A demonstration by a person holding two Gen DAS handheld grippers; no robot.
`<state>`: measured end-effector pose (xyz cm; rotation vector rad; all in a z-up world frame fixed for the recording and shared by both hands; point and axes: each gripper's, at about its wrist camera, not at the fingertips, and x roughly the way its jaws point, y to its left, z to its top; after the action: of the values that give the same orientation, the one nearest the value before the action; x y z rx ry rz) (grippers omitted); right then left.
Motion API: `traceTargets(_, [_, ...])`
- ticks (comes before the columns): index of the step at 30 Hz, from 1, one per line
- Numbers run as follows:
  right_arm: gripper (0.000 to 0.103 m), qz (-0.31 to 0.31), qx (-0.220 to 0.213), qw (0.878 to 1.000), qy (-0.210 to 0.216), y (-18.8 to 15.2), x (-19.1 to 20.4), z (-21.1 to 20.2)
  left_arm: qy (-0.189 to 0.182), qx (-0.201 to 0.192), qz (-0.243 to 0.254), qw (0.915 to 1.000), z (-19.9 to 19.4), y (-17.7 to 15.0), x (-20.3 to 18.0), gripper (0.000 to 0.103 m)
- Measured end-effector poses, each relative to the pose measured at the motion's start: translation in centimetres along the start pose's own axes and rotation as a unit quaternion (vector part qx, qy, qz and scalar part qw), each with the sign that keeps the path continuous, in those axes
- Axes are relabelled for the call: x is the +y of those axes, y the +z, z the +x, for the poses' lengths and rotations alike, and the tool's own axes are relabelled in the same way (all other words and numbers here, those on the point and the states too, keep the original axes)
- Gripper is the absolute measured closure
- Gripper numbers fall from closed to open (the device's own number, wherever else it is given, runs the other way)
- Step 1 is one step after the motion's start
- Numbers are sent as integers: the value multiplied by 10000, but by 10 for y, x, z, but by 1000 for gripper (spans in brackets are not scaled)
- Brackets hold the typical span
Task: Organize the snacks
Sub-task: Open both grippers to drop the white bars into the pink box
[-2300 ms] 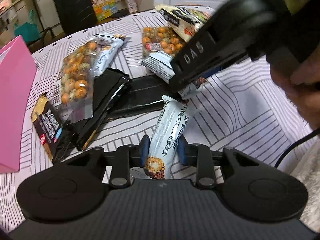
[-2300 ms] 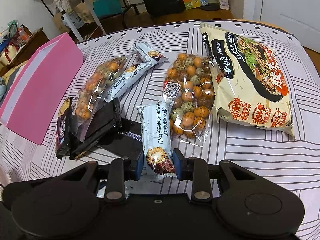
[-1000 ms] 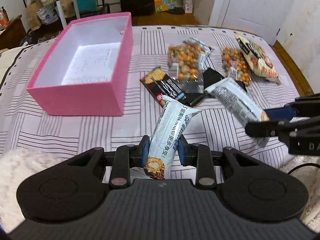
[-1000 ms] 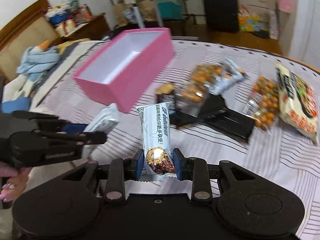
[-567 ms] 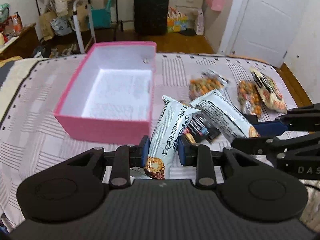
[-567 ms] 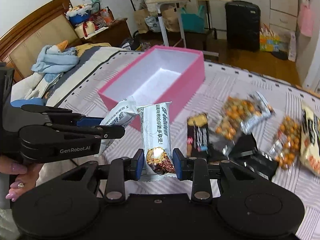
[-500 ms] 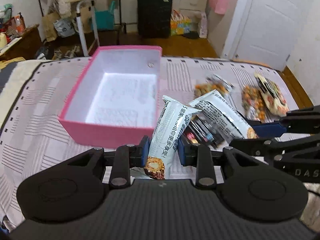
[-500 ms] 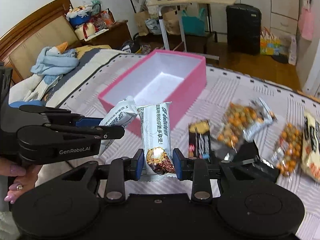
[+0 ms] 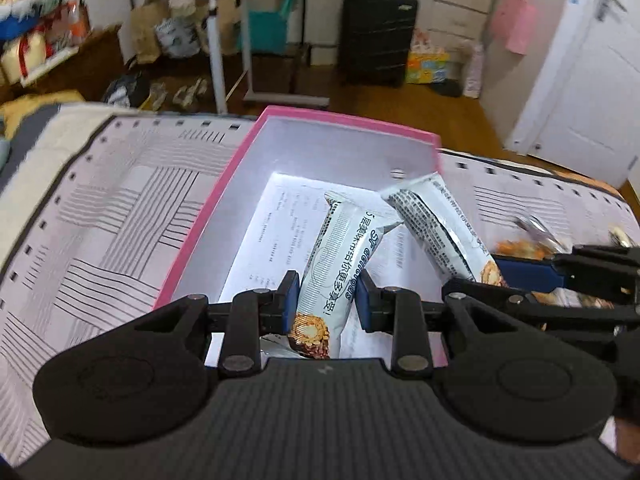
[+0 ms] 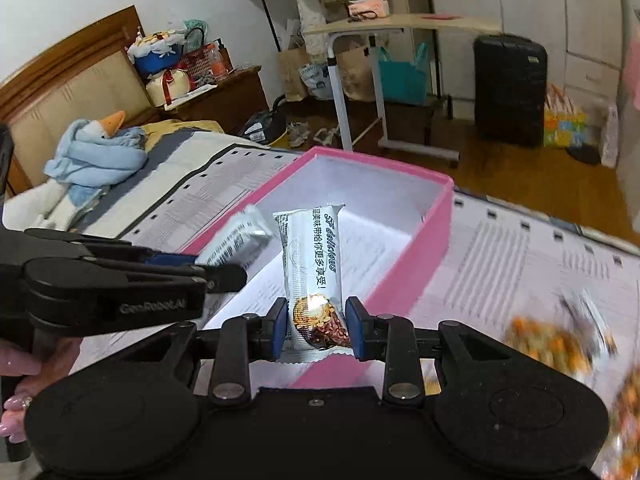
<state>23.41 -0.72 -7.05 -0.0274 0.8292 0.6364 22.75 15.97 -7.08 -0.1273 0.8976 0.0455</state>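
Note:
A pink box (image 9: 204,236) with a white inside and a printed sheet on its floor lies on the striped bedcover. My left gripper (image 9: 326,300) is shut on a white snack bar (image 9: 340,256), held over the box's near end. My right gripper (image 10: 316,326) is shut on a second white snack bar (image 10: 314,264), also over the pink box (image 10: 436,228). In the left wrist view the right gripper (image 9: 500,276) comes in from the right with its snack bar (image 9: 440,224) beside mine. In the right wrist view the left gripper (image 10: 200,264) enters from the left, and a hand (image 10: 20,364) holds it.
Blurred bags of orange coated nuts (image 10: 552,340) lie on the bedcover to the right of the box. Beyond the bed are a black suitcase (image 9: 376,36), a rolling side table (image 10: 360,80), a white door (image 9: 580,80) and a wooden floor.
Both grippers have carried their snack bars leftwards from the snack pile to the pink box; the bars now hang over its inside. The grips have not changed.

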Motion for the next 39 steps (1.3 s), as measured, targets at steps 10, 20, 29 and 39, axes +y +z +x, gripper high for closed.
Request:
traceTargets(10, [68,-692,416,9962,-327,27,-2,78,141,281,-566,9979,77,19,30,75])
traceTargets(20, [67,-1423,708,9852,-639,27,11,112,268,750,-586,9951,120,21,37,73])
traceTargets(29, [54,-1572,686,9822,-762,24,17,102,414,713,-370,9959,110,15,30,61])
traceTargets(39, [41,-1619,501,9805,-996,20,30,43,129,504,-339,9981,44,9,24,58])
